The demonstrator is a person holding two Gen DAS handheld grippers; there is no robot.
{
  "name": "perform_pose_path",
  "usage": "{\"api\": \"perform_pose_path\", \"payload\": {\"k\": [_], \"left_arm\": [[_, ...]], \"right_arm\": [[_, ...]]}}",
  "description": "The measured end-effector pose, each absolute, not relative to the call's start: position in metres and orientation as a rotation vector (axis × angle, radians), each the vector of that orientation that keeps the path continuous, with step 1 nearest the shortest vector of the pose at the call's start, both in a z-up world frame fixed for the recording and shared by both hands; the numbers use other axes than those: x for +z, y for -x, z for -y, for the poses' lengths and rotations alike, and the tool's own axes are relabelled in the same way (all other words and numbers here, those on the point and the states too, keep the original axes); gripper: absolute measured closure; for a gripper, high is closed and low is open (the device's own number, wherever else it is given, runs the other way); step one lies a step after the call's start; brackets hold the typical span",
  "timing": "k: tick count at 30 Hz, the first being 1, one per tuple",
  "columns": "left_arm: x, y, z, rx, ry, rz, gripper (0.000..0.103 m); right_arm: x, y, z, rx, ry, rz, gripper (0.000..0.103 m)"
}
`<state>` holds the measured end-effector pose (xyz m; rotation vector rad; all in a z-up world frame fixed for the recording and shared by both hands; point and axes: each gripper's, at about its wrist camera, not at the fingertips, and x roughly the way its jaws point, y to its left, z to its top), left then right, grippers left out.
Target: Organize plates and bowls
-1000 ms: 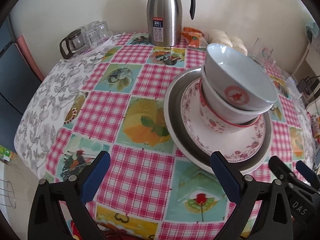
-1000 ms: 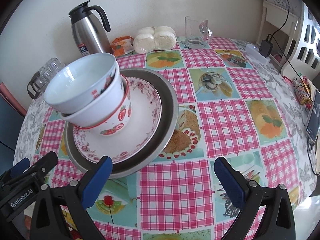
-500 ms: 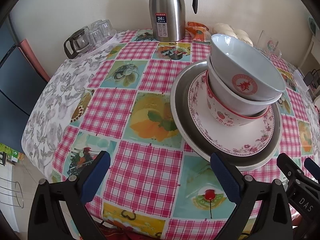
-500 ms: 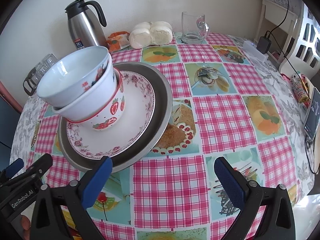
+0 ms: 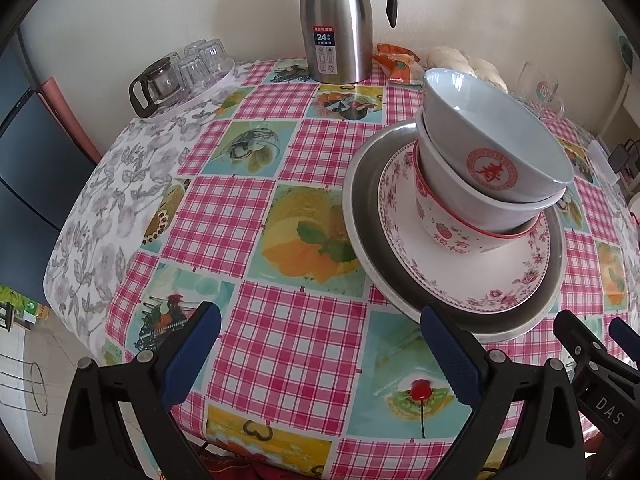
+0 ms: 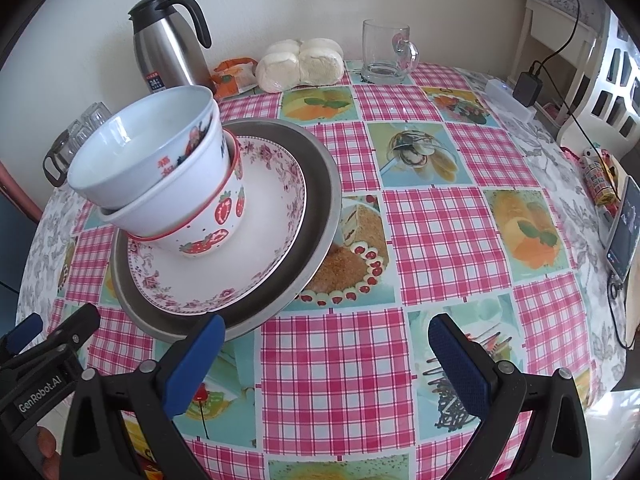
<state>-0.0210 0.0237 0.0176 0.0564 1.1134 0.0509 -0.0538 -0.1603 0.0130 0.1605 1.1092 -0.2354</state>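
Both grippers hang level over the near edge of the checked, fruit-print worktop [image 5: 256,216], jaws apart and empty: the left gripper [image 5: 320,344] and the right gripper [image 6: 326,354]. One stack stands just beyond them: a grey metal plate [image 5: 366,216], a floral-rimmed white plate [image 5: 452,272], a strawberry-print bowl [image 6: 208,228], and two tilted white bowls [image 5: 492,148] nested on top. Only the right view shows the clear glass mug [image 6: 386,52] at one o'clock; both show the steel thermos jug [image 5: 338,24] at twelve.
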Motion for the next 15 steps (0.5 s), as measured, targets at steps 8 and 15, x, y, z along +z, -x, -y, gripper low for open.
{"api": "perform_pose_path", "payload": {"k": [8,15], "left_arm": [[0.0196,0.0222,-0.0231,0.059,-0.067,-1.100,0.003],[0.0187,0.0211,-0.0233,0.055,-0.064,-1.106,0.003]], "right_arm": [[0.0117,0.0536,0.1597,-0.234,-0.150,-1.115,0.000],[0.0113,0.0531,0.1602,-0.235,-0.146,-1.117,0.000]]}}
